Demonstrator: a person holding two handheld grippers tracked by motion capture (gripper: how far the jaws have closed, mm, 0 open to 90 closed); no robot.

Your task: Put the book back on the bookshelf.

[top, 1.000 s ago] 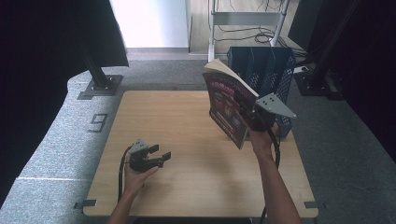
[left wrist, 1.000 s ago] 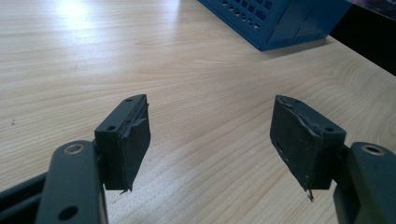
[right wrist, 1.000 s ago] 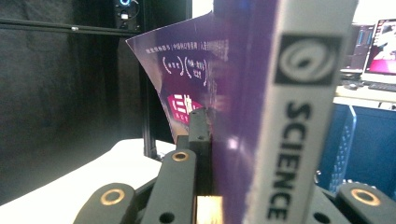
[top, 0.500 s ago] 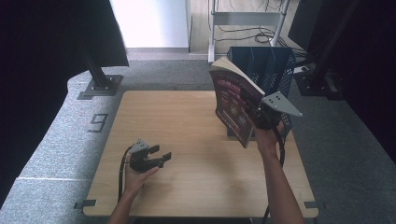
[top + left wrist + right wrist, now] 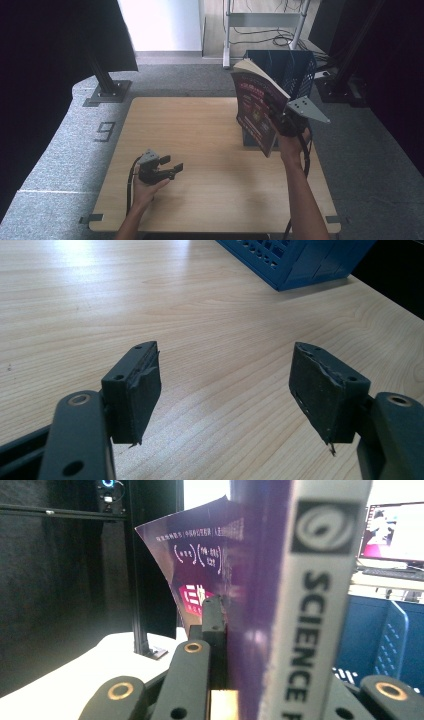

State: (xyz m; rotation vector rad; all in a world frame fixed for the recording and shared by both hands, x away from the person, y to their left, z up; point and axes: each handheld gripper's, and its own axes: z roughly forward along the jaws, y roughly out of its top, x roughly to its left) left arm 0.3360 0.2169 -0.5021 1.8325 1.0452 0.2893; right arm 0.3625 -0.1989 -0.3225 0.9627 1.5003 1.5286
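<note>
A thick book with a dark purple-red cover (image 5: 256, 112) is held upright in the air, just in front of the blue crate (image 5: 292, 70). My right gripper (image 5: 277, 115) is shut on it near its spine. In the right gripper view the white spine marked "SCIENCE" (image 5: 312, 605) and the purple cover (image 5: 200, 565) rise from between the jaws of the right gripper (image 5: 240, 645). My left gripper (image 5: 169, 168) rests low on the table at the front left, open. Its pads (image 5: 142, 387) stand wide apart over bare wood, with nothing between them.
The light wooden table (image 5: 190, 125) has the blue slotted crate at its back right corner, also seen as the crate (image 5: 300, 260) in the left gripper view. Grey carpet surrounds the table. A black stand base (image 5: 107, 90) sits at the back left and a metal rack (image 5: 265, 20) behind.
The right gripper has carried the book slightly to the right, closer to the crate. The left gripper has stayed where it was.
</note>
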